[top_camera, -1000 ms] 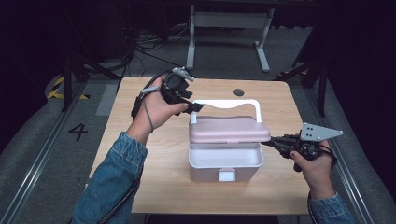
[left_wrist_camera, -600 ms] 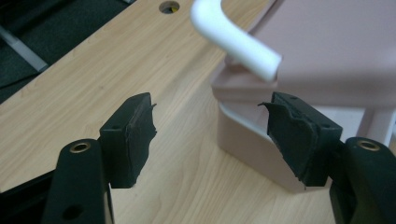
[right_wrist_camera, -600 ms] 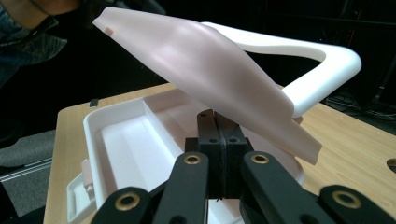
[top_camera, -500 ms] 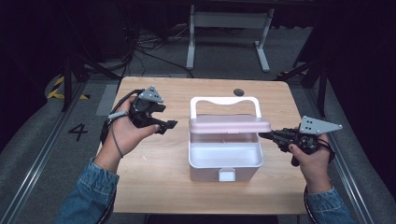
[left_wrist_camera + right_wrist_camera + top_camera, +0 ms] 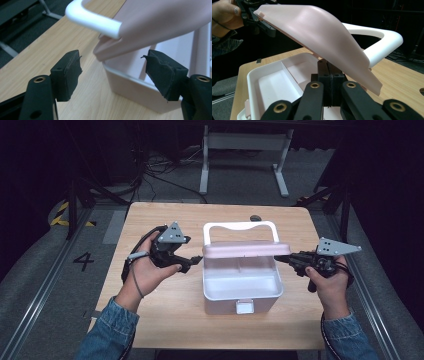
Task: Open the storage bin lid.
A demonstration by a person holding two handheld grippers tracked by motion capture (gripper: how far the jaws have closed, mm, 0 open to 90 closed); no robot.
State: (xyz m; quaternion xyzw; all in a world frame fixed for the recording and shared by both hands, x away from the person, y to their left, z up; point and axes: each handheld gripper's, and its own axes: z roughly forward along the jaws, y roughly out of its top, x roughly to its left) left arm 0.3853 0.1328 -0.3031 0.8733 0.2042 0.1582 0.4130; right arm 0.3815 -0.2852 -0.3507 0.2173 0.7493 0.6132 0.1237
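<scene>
Left hand-held gripper (image 5: 112, 75) jaws apart – white box (image 5: 140, 82) corner between, apparently untouched; pink lid (image 5: 162, 22) raised.

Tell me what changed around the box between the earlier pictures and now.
The left tool left the white handle, swung out left, then came back beside the box's left edge; its jaws have just been opening, with nothing between them. The pink lid went from lying closed to raised and half open. The right tool stayed shut at the lid's right end. The box kept its place.
</scene>
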